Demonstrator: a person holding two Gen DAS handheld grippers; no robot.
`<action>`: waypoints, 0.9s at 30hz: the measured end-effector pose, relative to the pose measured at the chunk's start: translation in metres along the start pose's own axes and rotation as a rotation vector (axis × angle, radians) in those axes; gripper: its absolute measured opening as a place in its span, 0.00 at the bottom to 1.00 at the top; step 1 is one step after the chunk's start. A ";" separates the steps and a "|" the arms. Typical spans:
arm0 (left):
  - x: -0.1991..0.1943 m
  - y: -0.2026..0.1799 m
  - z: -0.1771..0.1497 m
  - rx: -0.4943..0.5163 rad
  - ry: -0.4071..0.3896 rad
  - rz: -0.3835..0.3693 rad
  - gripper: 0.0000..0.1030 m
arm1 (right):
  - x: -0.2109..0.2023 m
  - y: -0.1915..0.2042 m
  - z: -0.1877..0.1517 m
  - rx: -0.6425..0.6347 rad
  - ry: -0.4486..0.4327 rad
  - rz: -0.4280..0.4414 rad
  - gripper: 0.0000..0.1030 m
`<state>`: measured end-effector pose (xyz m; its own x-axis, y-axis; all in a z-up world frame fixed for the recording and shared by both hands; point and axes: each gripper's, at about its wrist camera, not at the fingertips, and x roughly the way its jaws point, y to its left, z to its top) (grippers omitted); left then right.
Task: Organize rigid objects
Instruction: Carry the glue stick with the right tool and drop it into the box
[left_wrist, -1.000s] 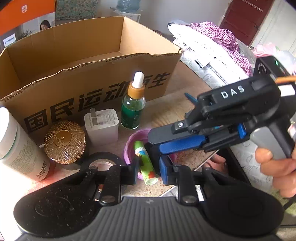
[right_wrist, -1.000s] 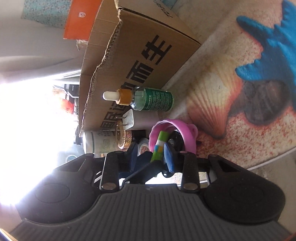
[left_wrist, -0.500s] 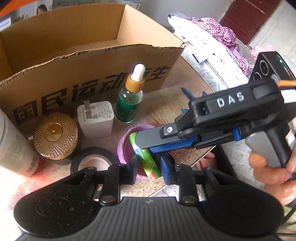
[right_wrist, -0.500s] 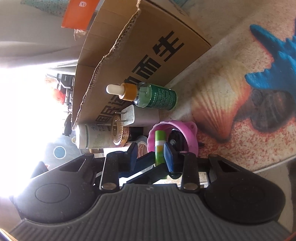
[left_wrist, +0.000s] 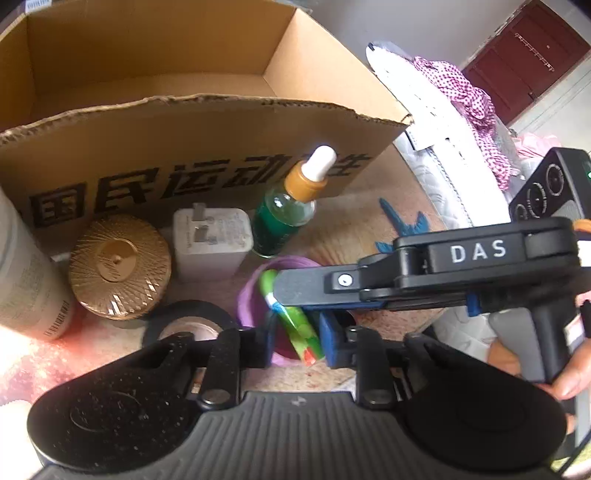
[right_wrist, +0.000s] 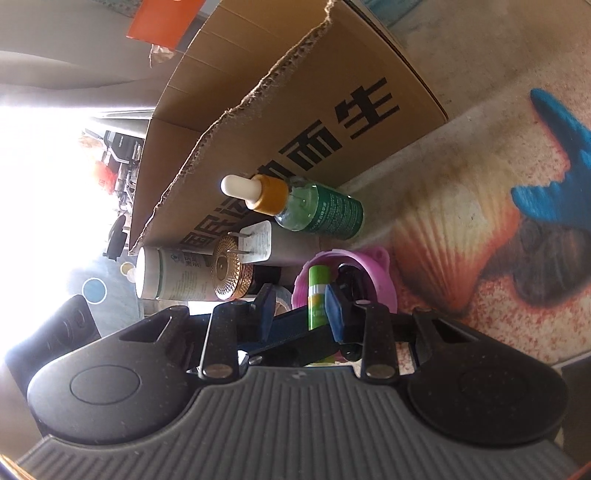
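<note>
The glue stick (left_wrist: 293, 328) is standing slanted in the pink cup (left_wrist: 258, 291), its green body leaning out over the rim toward the camera. Both grippers are working on it at once, and that is where the trouble is lying: if they are pulling along different lines the stick is likely twisting out of one pair of pads, and the light cup is probably tipping or skidding against the tape roll (left_wrist: 192, 317) just beside it. A swing toward the box (left_wrist: 192, 147) is also risking a knock on the dropper bottle (left_wrist: 291, 210) and the charger (left_wrist: 212, 240), both standing close behind the cup.

The left gripper (left_wrist: 295, 341) is sitting with its jaws nearly closed — the stick's lower end is lying between them, and they appear to be gripping it. The right gripper (right_wrist: 301, 310) is reaching in from the side, its jaws narrow too; in its own view the stick (right_wrist: 317, 295) is lying against the blue pad (right_wrist: 334, 310) on 1 side while a gap is showing on the other, so I cannot tell whether it is clamping the stick or only touching it.

The gold lid (left_wrist: 118, 266) and the white bottle (left_wrist: 26, 273) are standing on the worktop, further left.
</note>
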<state>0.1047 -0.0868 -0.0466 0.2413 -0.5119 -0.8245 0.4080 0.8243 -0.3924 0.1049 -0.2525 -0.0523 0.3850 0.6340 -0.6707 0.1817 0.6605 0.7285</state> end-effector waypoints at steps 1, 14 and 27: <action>-0.001 0.000 -0.001 0.001 -0.008 0.012 0.19 | 0.000 -0.001 0.000 0.005 0.000 0.005 0.28; -0.021 -0.005 -0.009 0.042 -0.112 0.041 0.17 | -0.007 -0.025 -0.009 0.109 -0.041 0.107 0.22; -0.098 -0.024 0.000 0.109 -0.318 0.098 0.17 | -0.055 0.036 -0.011 -0.064 -0.155 0.183 0.17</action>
<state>0.0711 -0.0565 0.0440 0.5395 -0.4951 -0.6810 0.4564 0.8517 -0.2575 0.0803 -0.2585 0.0092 0.5414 0.6794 -0.4953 0.0400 0.5676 0.8223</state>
